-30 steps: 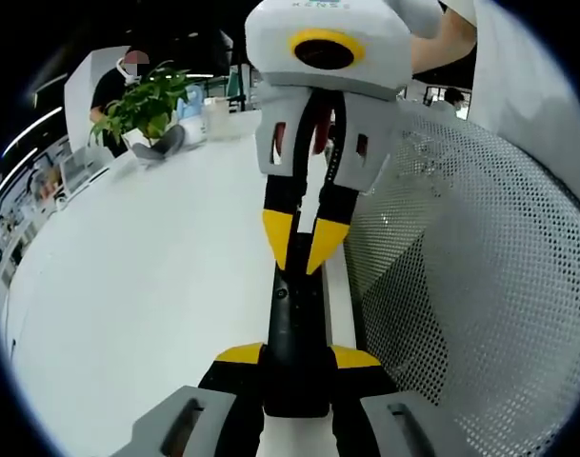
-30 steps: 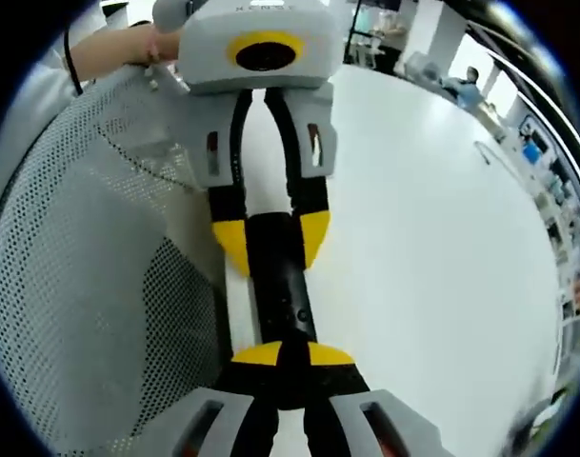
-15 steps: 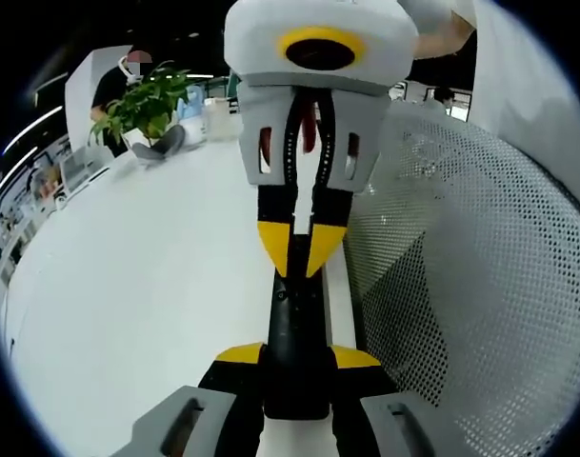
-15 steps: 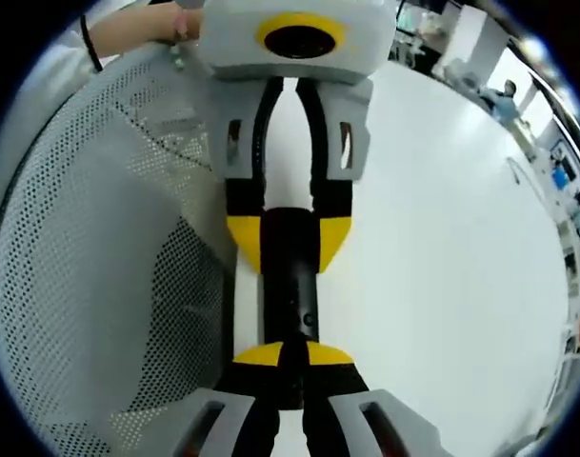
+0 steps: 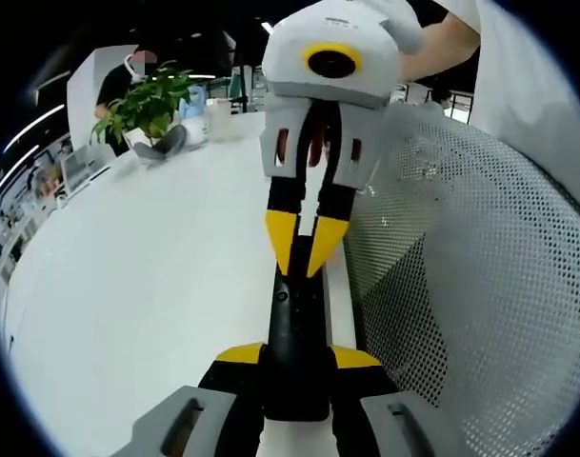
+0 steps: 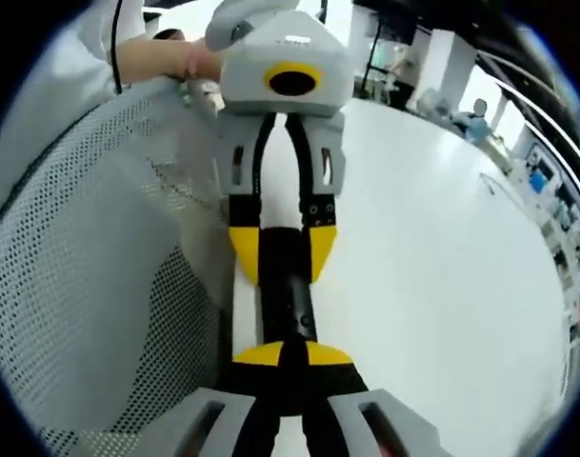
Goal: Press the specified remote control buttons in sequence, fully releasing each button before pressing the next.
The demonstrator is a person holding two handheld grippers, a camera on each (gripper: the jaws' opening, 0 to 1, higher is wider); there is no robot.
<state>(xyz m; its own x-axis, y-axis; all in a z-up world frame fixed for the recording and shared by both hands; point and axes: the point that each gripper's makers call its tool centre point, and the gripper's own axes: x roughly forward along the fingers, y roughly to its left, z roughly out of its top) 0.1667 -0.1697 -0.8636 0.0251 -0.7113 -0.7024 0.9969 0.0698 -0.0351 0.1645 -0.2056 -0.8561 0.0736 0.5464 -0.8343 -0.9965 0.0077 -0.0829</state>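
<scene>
so in the left gripper view, the left gripper (image 5: 296,360) has its yellow-tipped jaws pinching the near end of the black remote control (image 5: 294,333), which sticks out long and narrow, straight ahead over the white surface (image 5: 137,286). the right gripper (image 5: 303,249) comes down from the top of the view with its jaws pressed together, the yellow tips right at the far end of the remote; can't quite tell if they're touching a button there. a white mesh chair back (image 5: 470,276) takes up the right side, and there's a potted plant (image 5: 142,103) far back on the surface with a person behind it. in the right gripper view, it's the mirror deal: the right gripper (image 6: 291,360) has its jaws closed together, the tips sitting on the near end of the remote control (image 6: 291,305), and the left gripper (image 6: 278,249) grips the remote's other end between its yellow pads. the mesh chair back (image 6: 90,286) is on the left here, the surface (image 6: 432,276) on the right, and a hand (image 6: 170,57) holds the left gripper up top.
</scene>
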